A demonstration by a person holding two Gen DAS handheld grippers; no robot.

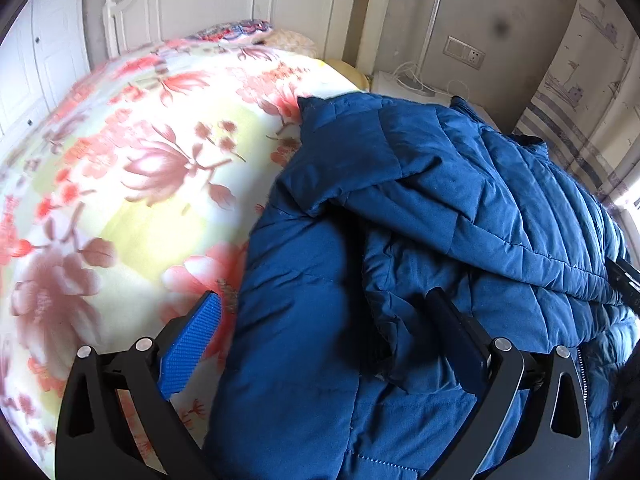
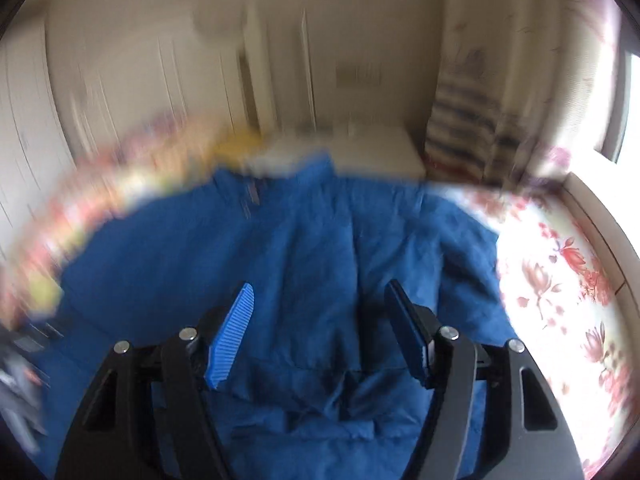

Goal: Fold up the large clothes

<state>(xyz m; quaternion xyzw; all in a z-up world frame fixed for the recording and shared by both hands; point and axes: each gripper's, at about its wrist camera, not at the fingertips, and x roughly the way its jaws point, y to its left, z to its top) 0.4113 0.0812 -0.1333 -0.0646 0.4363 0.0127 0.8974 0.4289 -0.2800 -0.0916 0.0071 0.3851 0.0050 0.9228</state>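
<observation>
- Lying on the bed (image 1: 120,208), the blue jacket (image 1: 420,208) sits toward the side nearest the nightstand (image 1: 400,82), bunched and partly folded over itself.
- Left gripper (image 1: 326,334) stands wide open; a thick fold of the jacket bulges between its pads without being pinched, probably placed there ready to take that fold.
- Right gripper (image 2: 320,332) hovers above the jacket (image 2: 320,240), jaws apart and empty; its view is blurred.
- Judging from the right view, the collar end points toward the nightstand and wall, so the long axis runs away from the camera.
- One quilted panel drapes across the rest, likely a sleeve or front already laid inward.
</observation>
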